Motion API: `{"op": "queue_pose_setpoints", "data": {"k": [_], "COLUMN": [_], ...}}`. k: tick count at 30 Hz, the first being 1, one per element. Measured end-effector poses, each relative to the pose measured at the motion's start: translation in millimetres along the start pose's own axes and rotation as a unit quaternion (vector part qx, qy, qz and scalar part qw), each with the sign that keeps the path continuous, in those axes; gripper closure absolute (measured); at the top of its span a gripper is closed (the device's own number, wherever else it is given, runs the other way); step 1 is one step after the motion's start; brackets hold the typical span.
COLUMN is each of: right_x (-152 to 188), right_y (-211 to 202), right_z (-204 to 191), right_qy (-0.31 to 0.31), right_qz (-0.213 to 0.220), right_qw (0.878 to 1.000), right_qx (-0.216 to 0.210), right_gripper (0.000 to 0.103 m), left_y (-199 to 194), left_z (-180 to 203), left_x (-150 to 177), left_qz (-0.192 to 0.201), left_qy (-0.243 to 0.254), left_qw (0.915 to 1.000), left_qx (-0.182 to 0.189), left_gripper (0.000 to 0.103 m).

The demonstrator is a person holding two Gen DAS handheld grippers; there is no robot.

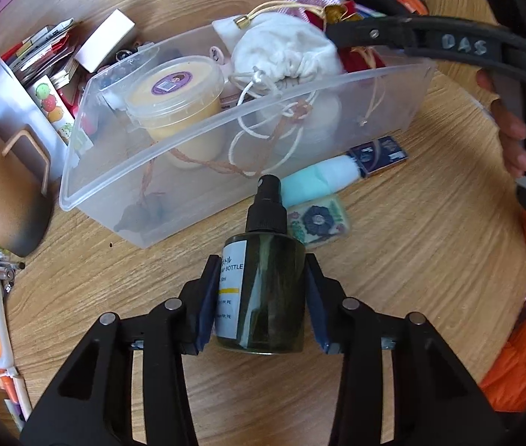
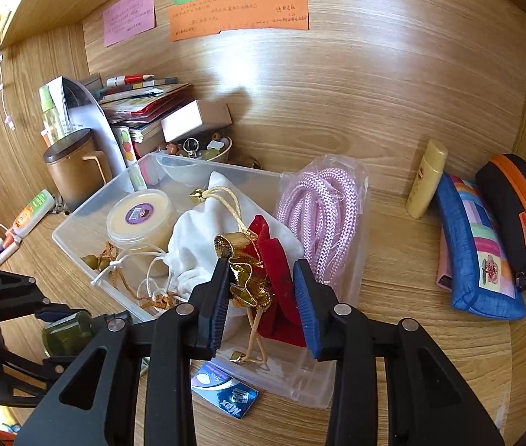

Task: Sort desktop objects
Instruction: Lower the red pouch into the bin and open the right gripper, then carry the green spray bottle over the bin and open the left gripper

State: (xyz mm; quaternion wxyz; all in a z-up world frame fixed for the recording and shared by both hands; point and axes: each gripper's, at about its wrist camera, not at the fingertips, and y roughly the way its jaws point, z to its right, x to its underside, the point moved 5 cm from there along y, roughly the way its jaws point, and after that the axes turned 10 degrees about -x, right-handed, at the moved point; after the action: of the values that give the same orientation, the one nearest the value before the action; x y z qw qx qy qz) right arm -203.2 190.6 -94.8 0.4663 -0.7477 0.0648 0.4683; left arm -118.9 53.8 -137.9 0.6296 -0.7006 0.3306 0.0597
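Left wrist view: the left gripper point(image 1: 259, 297) pinches a dark green spray bottle point(image 1: 263, 290), pads pressed on both sides of its body. The bottle has a black pump cap and a white printed label on the side facing the left pad. Just ahead of the nozzle runs the near wall of a clear plastic bin point(image 1: 226, 171); a teal tube point(image 1: 315, 182) and a floral packet point(image 1: 318, 221) lie on the desk ahead and right, close beside the bottle. Bare wood lies open to either side of the fingers.

Right wrist view: the right gripper point(image 2: 261, 297) is clamped on a red velvet pouch point(image 2: 278, 271) with crumpled gold trim, held over the bin's near right corner. A white drawstring pouch point(image 2: 196, 241) lies ahead and left in the bin, a bagged pink rope point(image 2: 318, 208) just ahead and right. Open desk extends further right toward a blue pencil case point(image 2: 474, 245).
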Motion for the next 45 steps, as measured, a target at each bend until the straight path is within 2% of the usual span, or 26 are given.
{"op": "queue_pose_setpoints", "data": {"k": [4,6,8,16,23,30,40,42,45], "right_x": [2,5,6,7,5,1,-3,-4,-5], "right_y": [4,11,14,15,10,-1,-11,-12,-14], "right_z": [1,2,-2,-1,-4,-6,1,2,2], "right_qy": [-0.002,-0.006,-0.02,-0.017,-0.022,-0.023,-0.005,-0.002,-0.004], "right_qz": [-0.008,-0.021,-0.023,-0.023,-0.015,0.006,0.022,0.026,0.03], "right_qw": [1.0,1.0,0.999,0.999,0.999,0.999,1.0,1.0,0.999], "right_qx": [0.007,0.022,0.034,0.035,0.035,0.029,0.017,0.016,0.017], "right_gripper": [0.071,0.073,0.072,0.071,0.058,0.042,0.039,0.033,0.031], "left_y": [-15,-22,-28,-50,-69,-56,-27,-23,-19], "left_z": [-3,-6,-9,-28,-34,-44,-27,-25,-25], "left_x": [2,4,6,-6,-24,-55,-86,-88,-92], "left_qz": [0.016,0.018,0.022,0.051,0.088,0.088,0.071,0.069,0.065], "left_qy": [-0.011,-0.019,-0.028,-0.061,-0.061,-0.051,-0.017,-0.016,-0.019], "left_qw": [0.9998,0.9996,0.9992,0.9962,0.9938,0.9941,0.9952,0.9951,0.9951], "left_qx": [0.005,0.009,0.017,0.036,0.032,0.038,0.065,0.069,0.071], "left_gripper": [0.062,0.062,0.063,0.062,0.062,0.062,0.062,0.062,0.062]}}
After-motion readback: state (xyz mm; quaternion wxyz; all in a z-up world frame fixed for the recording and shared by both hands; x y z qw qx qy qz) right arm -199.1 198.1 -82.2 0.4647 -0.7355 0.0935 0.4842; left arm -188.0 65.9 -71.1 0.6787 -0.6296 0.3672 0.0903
